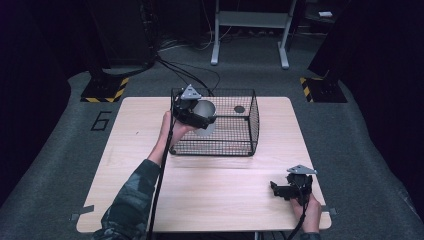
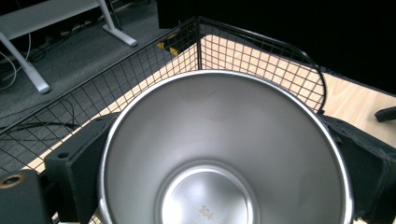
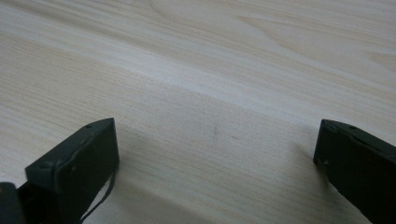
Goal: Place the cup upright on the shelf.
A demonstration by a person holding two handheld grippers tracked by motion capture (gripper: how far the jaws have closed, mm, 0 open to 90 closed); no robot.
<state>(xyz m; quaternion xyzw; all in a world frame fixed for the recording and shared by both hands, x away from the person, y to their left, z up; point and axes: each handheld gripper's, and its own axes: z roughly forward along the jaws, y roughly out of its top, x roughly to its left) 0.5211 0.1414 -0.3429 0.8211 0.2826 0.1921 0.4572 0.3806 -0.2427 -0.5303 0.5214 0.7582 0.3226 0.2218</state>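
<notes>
High view looks forward and down over the whole table [image 1: 210, 200]; left gripper view peers closely into the cup [image 2: 224, 149] above the shared wire basket [image 1: 235, 145]; right gripper view skims the bare tabletop.

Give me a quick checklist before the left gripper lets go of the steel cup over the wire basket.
1. Left gripper clamped on the steel cup: ok, jaws on both sides.
2. Cup over the wire basket: ok, at its left end.
3. Cup empty: ok.
4. Basket floor below the cup free: cannot tell; a small dark round thing lies farther right.
5. Right gripper out of the way: ok, open over the table.
</notes>
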